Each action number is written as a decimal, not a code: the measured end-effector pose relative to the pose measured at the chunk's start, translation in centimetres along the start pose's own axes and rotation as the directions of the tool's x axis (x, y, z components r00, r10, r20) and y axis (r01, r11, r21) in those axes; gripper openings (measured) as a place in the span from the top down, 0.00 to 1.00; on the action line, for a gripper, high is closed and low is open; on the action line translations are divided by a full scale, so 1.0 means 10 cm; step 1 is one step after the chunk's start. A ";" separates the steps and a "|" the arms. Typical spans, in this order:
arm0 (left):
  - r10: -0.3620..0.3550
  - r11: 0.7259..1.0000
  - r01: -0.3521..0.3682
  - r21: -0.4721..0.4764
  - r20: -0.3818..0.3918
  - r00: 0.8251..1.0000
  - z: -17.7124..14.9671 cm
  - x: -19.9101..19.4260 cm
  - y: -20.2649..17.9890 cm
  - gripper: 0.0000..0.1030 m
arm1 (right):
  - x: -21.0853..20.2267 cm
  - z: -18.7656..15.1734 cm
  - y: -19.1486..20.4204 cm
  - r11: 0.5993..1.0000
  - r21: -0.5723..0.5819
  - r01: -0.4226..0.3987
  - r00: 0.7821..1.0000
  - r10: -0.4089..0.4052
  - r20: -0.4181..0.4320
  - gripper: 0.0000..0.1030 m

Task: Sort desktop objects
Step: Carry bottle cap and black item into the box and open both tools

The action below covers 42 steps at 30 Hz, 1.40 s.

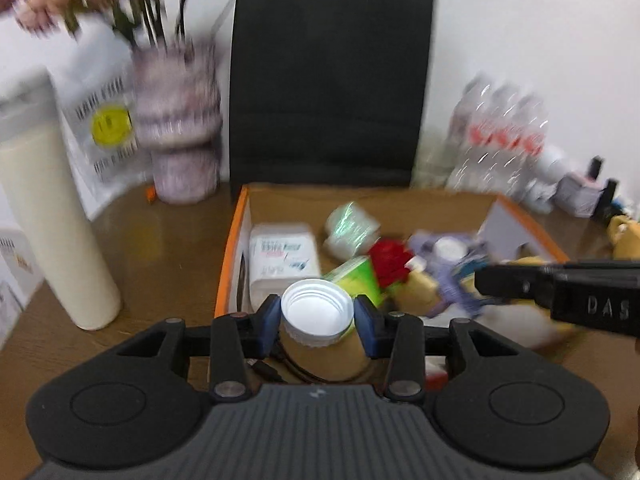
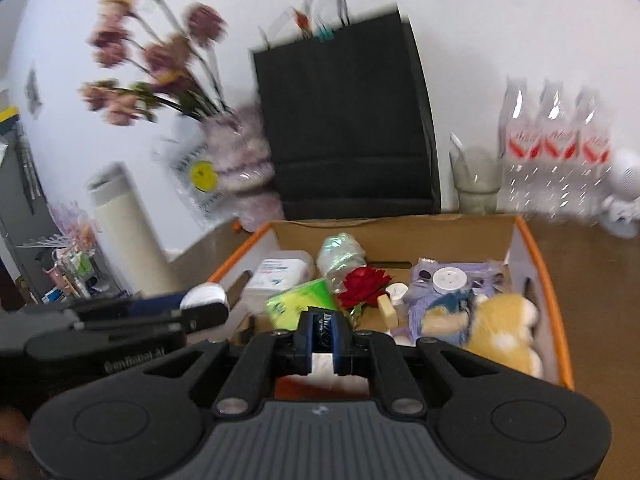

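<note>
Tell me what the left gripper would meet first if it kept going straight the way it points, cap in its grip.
Most likely the green packet in the cardboard box, just past the white cap that the left gripper holds; the white tub lies slightly left of that line. Blur leaves depth uncertain.

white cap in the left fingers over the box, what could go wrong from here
1. The white cap is pinched only by its ribbed rim, open side up; it might slip and drop outside the cardboard box.
2. The right gripper, shut on a small dark item, is close beside the left gripper, so they could bump.
3. The box is crowded: the cap may land on the red rose or roll under the yellow plush.
</note>
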<state>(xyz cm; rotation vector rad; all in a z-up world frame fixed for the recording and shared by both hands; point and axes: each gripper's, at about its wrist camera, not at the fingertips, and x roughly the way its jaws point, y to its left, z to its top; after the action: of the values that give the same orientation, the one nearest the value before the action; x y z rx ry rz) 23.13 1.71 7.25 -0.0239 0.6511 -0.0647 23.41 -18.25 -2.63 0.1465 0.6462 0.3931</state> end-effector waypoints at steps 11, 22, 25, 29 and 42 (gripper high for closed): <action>-0.024 0.999 0.021 -0.027 -0.104 0.994 0.09 0.30 0.09 0.37 | 0.99 0.26 -0.17 0.994 0.061 0.092 0.950 -0.070 -0.303 0.78; -0.017 0.998 0.006 -0.062 -0.182 0.983 0.43 -0.22 0.05 0.00 | 0.27 0.60 -0.22 0.974 0.021 0.227 0.941 -0.214 -0.261 0.20; 0.001 0.996 -0.021 -0.088 -0.221 0.975 0.44 -0.31 0.02 0.00 | 0.08 0.57 -0.25 0.969 -0.015 0.248 0.924 -0.241 -0.297 0.15; 0.013 0.992 -0.045 -0.114 -0.262 0.965 0.43 -0.42 -0.03 0.00 | -0.21 0.49 -0.24 0.959 -0.023 0.281 0.916 -0.276 -0.293 0.14; 0.086 0.996 -0.085 -0.012 0.111 0.990 0.19 -1.15 -0.27 0.00 | -0.92 0.22 0.09 0.972 -0.007 0.233 0.973 -0.233 0.006 0.11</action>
<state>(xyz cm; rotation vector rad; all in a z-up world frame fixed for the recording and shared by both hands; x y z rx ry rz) 15.05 -0.22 15.83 -0.0063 0.5397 0.0216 17.79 -21.16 4.47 0.0627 0.6490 0.1689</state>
